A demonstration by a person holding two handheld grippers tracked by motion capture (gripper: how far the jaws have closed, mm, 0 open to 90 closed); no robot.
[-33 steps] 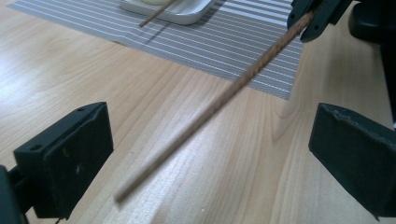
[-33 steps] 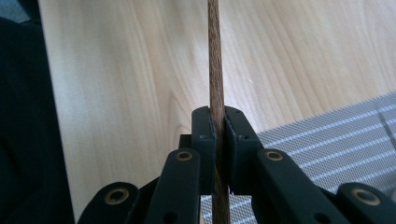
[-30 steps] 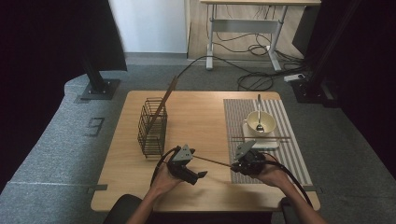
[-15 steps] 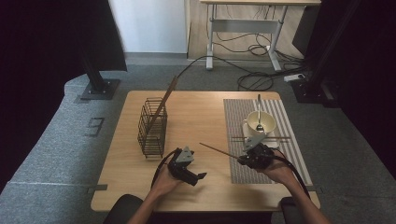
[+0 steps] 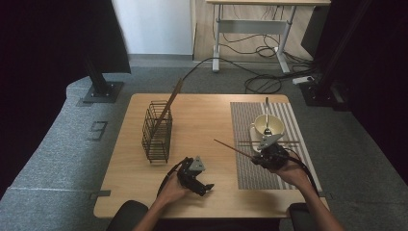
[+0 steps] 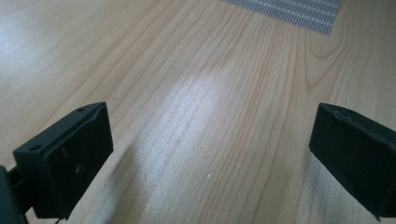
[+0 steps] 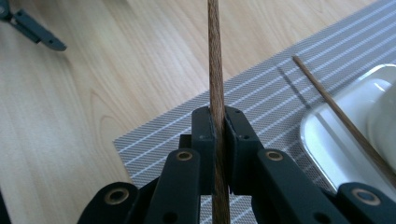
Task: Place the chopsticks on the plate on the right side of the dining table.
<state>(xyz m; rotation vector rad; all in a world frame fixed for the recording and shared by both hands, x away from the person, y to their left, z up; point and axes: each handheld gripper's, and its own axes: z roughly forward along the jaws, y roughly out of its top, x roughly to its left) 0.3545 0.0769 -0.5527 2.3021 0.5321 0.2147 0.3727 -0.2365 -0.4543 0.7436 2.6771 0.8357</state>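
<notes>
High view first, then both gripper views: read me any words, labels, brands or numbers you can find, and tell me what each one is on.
No text, label, brand or number can be read.
Floor mat: a dark mark left of the table, too small to tell whether it is a figure.
Wire basket, placemat, cup, chopstick, left gripper, right gripper: no lettering visible.

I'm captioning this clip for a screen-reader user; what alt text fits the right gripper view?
The right gripper is shut on a thin brown wooden chopstick that runs straight up between its black jaws. Beneath lie a grey striped placemat on the wooden table, with a second chopstick resting across a white tray at right.
</notes>
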